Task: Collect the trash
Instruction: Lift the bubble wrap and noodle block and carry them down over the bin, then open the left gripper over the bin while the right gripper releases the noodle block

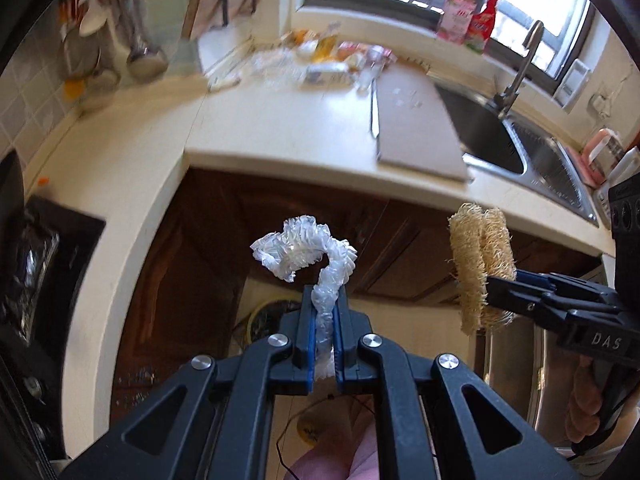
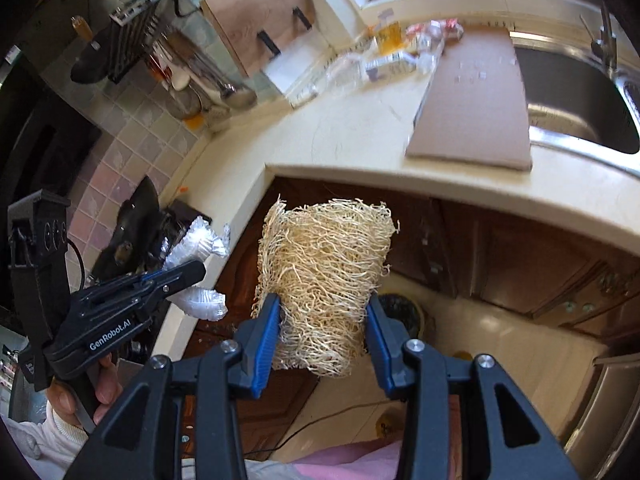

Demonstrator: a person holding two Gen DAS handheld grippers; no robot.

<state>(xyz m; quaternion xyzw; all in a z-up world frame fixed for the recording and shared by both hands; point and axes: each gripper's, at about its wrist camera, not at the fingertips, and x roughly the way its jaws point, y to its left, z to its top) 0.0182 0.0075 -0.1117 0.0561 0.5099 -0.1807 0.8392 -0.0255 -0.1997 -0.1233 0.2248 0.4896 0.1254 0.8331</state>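
Left gripper (image 1: 325,312): blue pads pressed nearly together on the lower stem of a crumpled, translucent white plastic wrapper (image 1: 308,254); the rest of the wrapper curls up and to the left beyond the fingertips, clear of the cream L-shaped countertop (image 1: 280,132). Right gripper (image 2: 322,320): jaws about half spread, pinching a tan, fibrous loofah scrubber (image 2: 324,276) by its lower sides; the scrubber stands upright between the pads and rises well past the tips. Both grippers point steeply downward, side by side and apart, out in front of the dark brown cabinet doors (image 2: 500,256) below the counter edge. A hand (image 2: 80,396) wraps the left gripper's handle, white sleeve at the wrist. Background blurred; a flat brown cardboard sheet (image 1: 412,120) lies on the counter beside the steel sink (image 1: 520,148).
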